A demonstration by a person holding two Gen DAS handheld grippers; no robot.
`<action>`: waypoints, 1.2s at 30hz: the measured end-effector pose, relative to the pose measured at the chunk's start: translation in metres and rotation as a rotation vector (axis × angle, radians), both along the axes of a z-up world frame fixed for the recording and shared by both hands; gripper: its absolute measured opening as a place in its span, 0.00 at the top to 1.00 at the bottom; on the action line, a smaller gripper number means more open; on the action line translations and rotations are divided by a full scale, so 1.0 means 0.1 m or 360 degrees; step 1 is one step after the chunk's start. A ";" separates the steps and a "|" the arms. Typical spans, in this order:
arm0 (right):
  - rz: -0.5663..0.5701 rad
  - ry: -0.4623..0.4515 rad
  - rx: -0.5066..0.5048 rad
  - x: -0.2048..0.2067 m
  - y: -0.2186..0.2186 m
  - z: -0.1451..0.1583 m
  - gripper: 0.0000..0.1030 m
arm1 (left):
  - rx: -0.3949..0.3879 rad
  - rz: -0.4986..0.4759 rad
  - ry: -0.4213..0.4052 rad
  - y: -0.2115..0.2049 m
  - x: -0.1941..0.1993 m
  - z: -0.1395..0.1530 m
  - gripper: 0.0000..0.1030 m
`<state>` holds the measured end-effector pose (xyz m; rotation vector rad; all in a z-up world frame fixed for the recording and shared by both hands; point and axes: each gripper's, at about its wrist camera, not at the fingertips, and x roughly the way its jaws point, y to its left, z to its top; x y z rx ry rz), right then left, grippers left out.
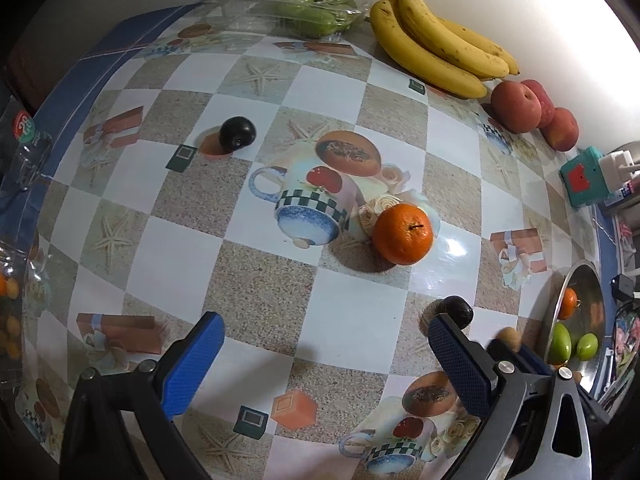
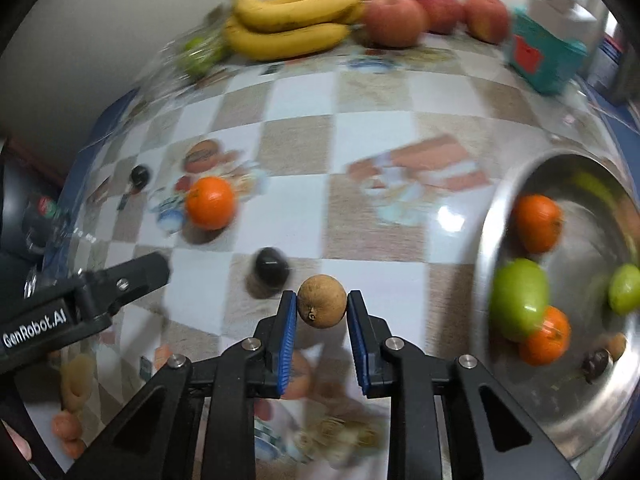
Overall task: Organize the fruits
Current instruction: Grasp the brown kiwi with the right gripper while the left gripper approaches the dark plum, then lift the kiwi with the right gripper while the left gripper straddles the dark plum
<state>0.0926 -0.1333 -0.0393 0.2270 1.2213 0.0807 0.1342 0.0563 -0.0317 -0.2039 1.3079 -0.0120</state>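
Right gripper (image 2: 322, 308): blue pads clamped on a small brown fruit (image 2: 321, 300), held just left of the steel bowl (image 2: 486, 240).
Left gripper (image 1: 326, 346): jaws wide, nothing between them, above the checked tablecloth (image 1: 352, 320).
Bowl contents: oranges, green fruits, small dark and brown fruits.
Loose on cloth: orange (image 1: 403, 234), two dark plums (image 1: 237, 133) (image 2: 271, 267).
By the wall: bananas (image 1: 436, 40), apples (image 1: 534, 110), bagged green fruit (image 1: 308, 6).
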 end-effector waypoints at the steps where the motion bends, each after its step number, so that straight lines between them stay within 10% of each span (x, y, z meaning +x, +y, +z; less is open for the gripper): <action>1: -0.0034 0.0002 0.0008 -0.01 -0.07 0.02 0.74 | -0.0002 -0.0009 -0.0004 -0.02 0.00 0.00 0.00; 11: -0.0275 -0.0077 0.0135 -0.16 -0.56 0.30 0.74 | 0.0068 -0.0196 -0.0126 -0.46 0.03 0.02 0.02; 29: -0.0272 -0.0079 0.0197 -0.17 -0.62 0.33 0.74 | 0.0205 -0.0507 -0.0180 -1.14 -0.01 -0.17 0.51; 36: -0.0273 -0.0074 0.0216 -0.17 -0.64 0.33 0.74 | 0.0208 -0.0510 -0.0140 -1.16 0.01 -0.25 0.56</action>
